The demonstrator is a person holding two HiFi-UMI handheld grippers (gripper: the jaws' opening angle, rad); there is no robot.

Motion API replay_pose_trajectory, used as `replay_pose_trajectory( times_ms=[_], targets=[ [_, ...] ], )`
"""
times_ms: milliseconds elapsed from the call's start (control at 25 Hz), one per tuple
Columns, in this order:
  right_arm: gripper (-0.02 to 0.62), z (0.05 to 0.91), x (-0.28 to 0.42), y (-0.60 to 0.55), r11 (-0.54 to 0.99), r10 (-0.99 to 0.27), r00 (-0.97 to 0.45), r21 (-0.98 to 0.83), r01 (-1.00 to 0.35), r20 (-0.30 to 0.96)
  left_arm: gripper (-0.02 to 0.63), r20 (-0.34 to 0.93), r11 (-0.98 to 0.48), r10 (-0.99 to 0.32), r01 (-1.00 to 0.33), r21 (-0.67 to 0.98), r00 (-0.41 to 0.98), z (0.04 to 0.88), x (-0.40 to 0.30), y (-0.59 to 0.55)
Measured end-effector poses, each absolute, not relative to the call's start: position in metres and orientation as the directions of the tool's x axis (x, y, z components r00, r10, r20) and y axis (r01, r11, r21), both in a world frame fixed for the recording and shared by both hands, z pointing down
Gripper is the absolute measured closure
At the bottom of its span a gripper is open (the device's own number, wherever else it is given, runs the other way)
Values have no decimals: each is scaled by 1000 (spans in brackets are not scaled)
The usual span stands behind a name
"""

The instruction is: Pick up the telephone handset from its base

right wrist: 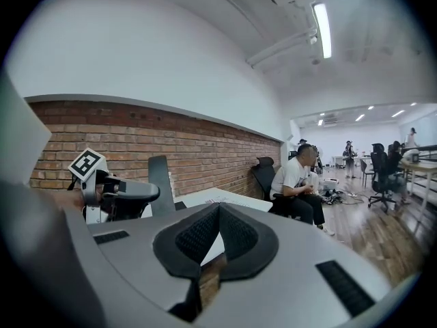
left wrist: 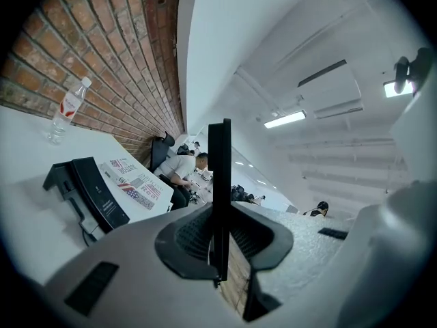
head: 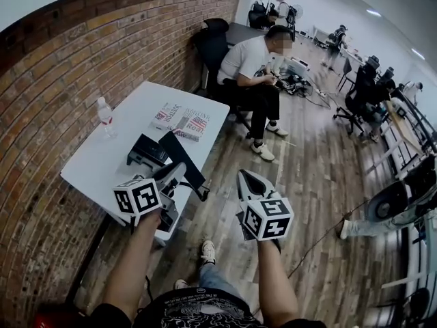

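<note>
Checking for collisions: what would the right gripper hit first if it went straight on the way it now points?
Probably the edge of the white table; beyond it stands the brick wall. Depth is unclear.

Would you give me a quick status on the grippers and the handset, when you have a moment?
Left gripper shut on handset, off its base. Right gripper shut, empty. Nothing in the way.

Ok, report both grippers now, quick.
Left gripper: closed on the flat black telephone handset.
Right gripper: shut, holding nothing.
</note>
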State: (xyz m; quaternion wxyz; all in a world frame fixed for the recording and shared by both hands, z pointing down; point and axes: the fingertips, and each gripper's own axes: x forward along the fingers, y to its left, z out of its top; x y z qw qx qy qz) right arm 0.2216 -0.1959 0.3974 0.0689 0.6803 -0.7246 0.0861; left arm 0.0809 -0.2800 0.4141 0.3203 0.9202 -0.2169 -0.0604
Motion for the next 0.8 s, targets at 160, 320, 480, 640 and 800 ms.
replay_pose_trajectory(
  times_ms=[160,320,480,640,800],
  targets=[
    [597,396,219,-184,49,-975,-53,-25,-998,215,532,38,-703,-432,-363,612,901,417,78,-270],
    [596,396,219,-180,41,-976,-45,-22,-999,214,532,44,-701,-431,-364,613,901,419,78,-269],
    [595,397,220,-176,36,-976,-39,-18,-999,214,532,44,-706,-422,-359,611,905,421,79,-265],
    [596,397,222,-175,34,-976,-36,-13,-999,213,532,48,-703,-426,-364,612,904,424,80,-266],
    [596,397,225,-175,29,-976,-33,-18,-999,214,532,54,-700,-424,-365,614,904,426,83,-266]
  ],
)
